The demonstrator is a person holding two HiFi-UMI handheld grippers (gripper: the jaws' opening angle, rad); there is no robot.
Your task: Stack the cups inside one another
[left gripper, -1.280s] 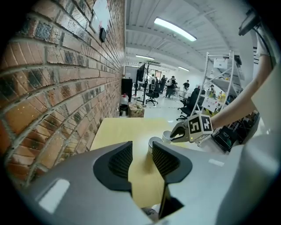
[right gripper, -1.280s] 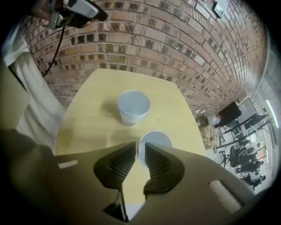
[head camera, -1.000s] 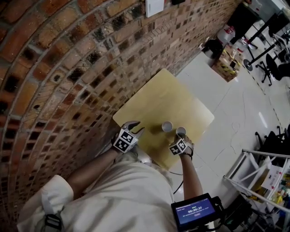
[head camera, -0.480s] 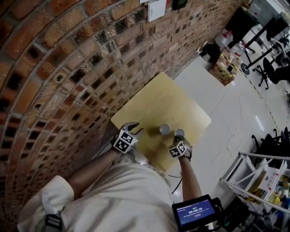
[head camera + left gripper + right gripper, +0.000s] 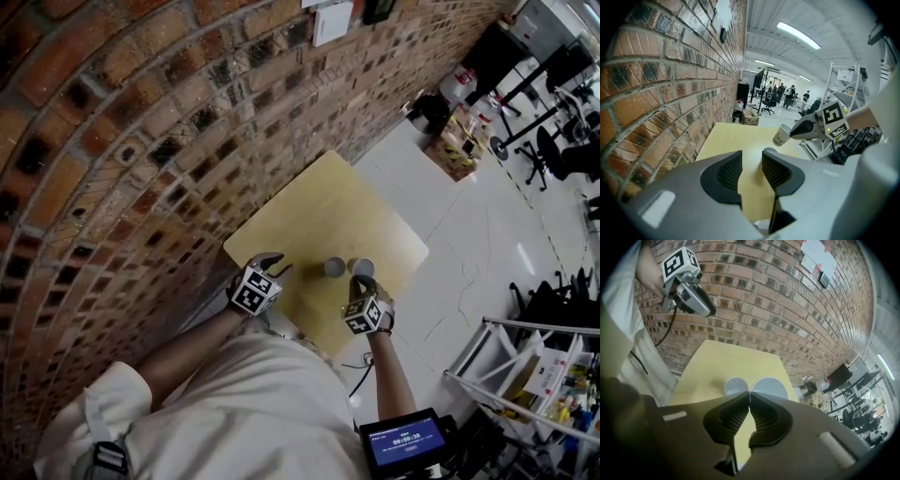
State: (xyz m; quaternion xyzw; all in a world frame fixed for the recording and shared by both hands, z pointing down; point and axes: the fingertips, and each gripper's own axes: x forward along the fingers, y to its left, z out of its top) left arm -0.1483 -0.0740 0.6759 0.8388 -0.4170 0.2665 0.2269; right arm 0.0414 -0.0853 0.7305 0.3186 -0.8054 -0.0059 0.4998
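Observation:
Two white paper cups are over the yellow table [image 5: 309, 211]. One cup [image 5: 335, 267] [image 5: 735, 385] stands upright on the tabletop. The other cup [image 5: 363, 267] [image 5: 782, 136] [image 5: 768, 386] hangs just above the table beside it, tilted a little. My right gripper [image 5: 361, 282] [image 5: 793, 135] [image 5: 750, 394] is shut on this cup's near rim. My left gripper [image 5: 275, 268] [image 5: 751, 158] hovers over the table's left near part, its jaws apart with nothing between them.
A brick wall [image 5: 141, 141] runs along the table's left side. White floor [image 5: 469, 225] lies to the right, with a metal rack [image 5: 525, 366] and boxes [image 5: 455, 141]. Office chairs and people stand far off [image 5: 787, 93].
My right gripper has closed on the cup's rim and risen with it, off the tabletop. The left gripper has stayed where it was.

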